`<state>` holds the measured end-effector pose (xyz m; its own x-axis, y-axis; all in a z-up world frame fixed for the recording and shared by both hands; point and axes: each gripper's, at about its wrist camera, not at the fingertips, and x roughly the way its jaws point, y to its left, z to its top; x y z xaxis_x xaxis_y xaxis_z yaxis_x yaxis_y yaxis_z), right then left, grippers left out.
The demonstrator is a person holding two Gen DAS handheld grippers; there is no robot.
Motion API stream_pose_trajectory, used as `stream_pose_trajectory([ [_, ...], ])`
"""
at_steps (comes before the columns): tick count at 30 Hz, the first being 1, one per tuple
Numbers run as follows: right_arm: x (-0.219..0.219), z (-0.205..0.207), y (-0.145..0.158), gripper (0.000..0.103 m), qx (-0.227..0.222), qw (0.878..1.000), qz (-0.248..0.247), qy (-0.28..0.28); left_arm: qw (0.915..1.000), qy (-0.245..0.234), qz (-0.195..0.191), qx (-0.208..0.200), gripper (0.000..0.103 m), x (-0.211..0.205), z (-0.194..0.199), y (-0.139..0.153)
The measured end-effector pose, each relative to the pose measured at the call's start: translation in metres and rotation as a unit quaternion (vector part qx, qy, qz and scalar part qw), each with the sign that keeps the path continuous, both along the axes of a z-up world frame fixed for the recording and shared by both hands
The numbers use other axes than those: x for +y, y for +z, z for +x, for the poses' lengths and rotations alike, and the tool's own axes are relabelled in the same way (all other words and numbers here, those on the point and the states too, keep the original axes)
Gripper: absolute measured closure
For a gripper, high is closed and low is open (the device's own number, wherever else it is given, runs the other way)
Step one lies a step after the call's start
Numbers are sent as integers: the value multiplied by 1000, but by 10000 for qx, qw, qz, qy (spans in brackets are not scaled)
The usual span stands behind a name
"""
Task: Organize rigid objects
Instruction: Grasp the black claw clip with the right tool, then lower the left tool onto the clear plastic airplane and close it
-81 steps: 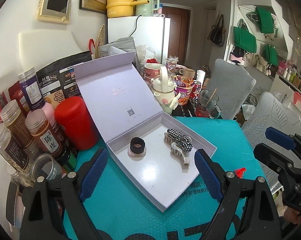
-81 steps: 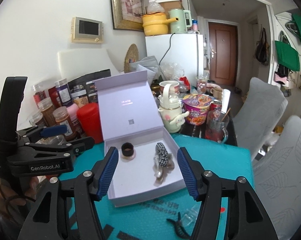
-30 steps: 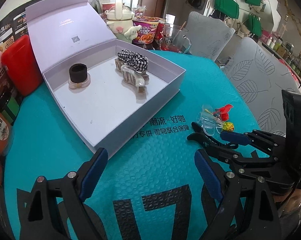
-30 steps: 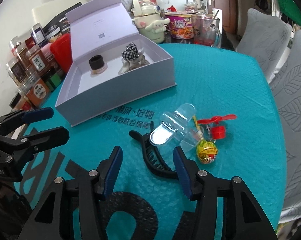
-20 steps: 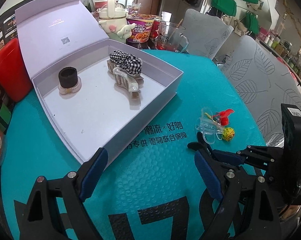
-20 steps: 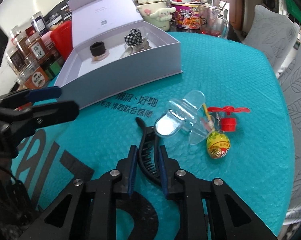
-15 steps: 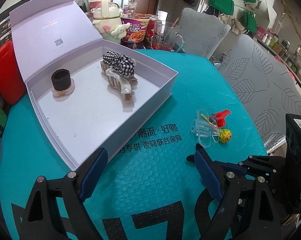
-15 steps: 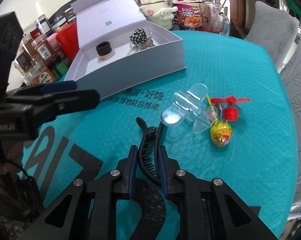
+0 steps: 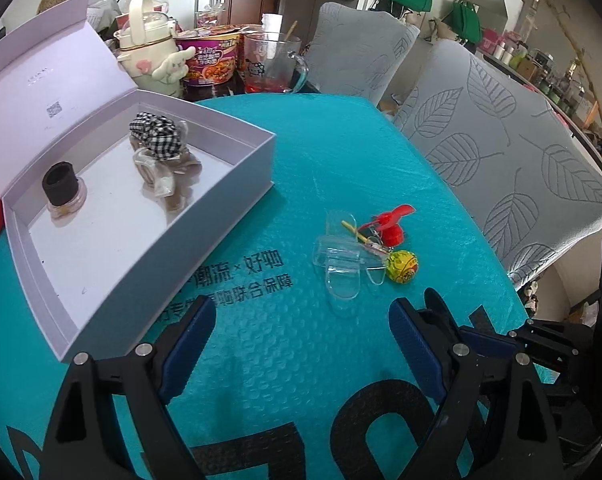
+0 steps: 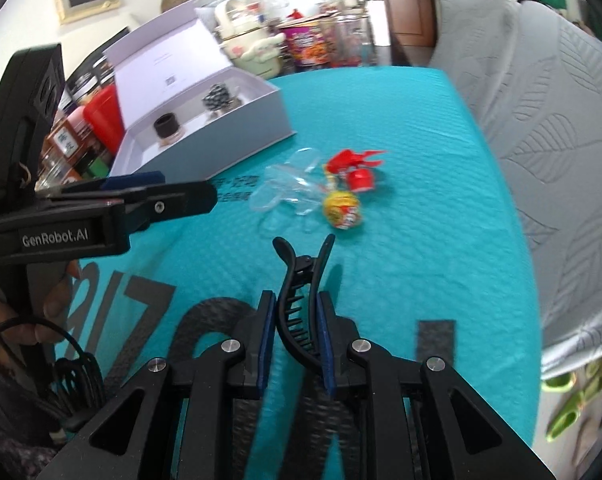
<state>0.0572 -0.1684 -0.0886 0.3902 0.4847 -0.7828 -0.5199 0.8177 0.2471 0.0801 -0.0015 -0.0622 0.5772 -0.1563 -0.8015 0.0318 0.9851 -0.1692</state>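
Observation:
My right gripper (image 10: 295,312) is shut on a black hair claw clip (image 10: 301,280) and holds it just above the teal mat. My left gripper (image 9: 297,340) is open and empty over the mat's near part; it also shows in the right wrist view (image 10: 157,196). An open white box (image 9: 237,160) holds a black hair tie on a clear base (image 9: 61,184) and a checked bow clip (image 9: 157,140). A clear plastic clip (image 9: 341,264), a yellow lollipop (image 9: 403,266) and a red propeller toy (image 9: 389,224) lie on the mat right of the box.
A cream kettle with a plush dog (image 9: 149,60), a noodle cup (image 9: 213,64) and a glass mug (image 9: 273,64) stand behind the box. Spice jars and a red canister (image 10: 101,116) stand left of it. Grey leaf-print chairs (image 9: 521,152) line the table's right side.
My right gripper closed on the black claw clip and lifted it off the mat, toward me. My left gripper swung right, toward the loose items.

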Motion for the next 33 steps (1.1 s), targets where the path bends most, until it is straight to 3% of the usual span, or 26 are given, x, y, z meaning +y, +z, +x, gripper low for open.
stream_pose_trajectory([
  [3, -12, 4, 1, 83, -21, 9997, -30, -250, 9999, -110, -40, 41, 14, -10, 8, -6],
  [9, -29, 16, 1, 83, -147, 9982, -17, -586, 9993, -284, 241, 84, 14, -27, 29, -18],
  [17, -33, 33, -8, 83, -184, 9979, -31, -627, 9972, -332, 643, 177, 14, -32, 57, -36],
  [23, -34, 38, -10, 82, -152, 9981, 11, -604, 9974, -365, 516, 345, 14, -35, 70, -43],
  [25, -34, 39, -12, 80, -66, 9982, 22, -595, 9975, -311, 544, 340, 14, -36, 72, -44],
  [27, -35, 41, -14, 68, -4, 9981, 72, -611, 9973, -279, 597, 335, 14, -38, 73, -45],
  [29, -37, 40, -14, 65, -18, 9980, 134, -611, 9965, -287, 716, 317, 14, -42, 71, -46],
  [30, -37, 38, -13, 59, -42, 9980, 120, -626, 9961, -297, 771, 297, 13, -43, 70, -46],
  [33, -40, 33, -12, 55, -147, 9975, -23, -691, 9964, -307, 758, 206, 13, -45, 65, -47],
])
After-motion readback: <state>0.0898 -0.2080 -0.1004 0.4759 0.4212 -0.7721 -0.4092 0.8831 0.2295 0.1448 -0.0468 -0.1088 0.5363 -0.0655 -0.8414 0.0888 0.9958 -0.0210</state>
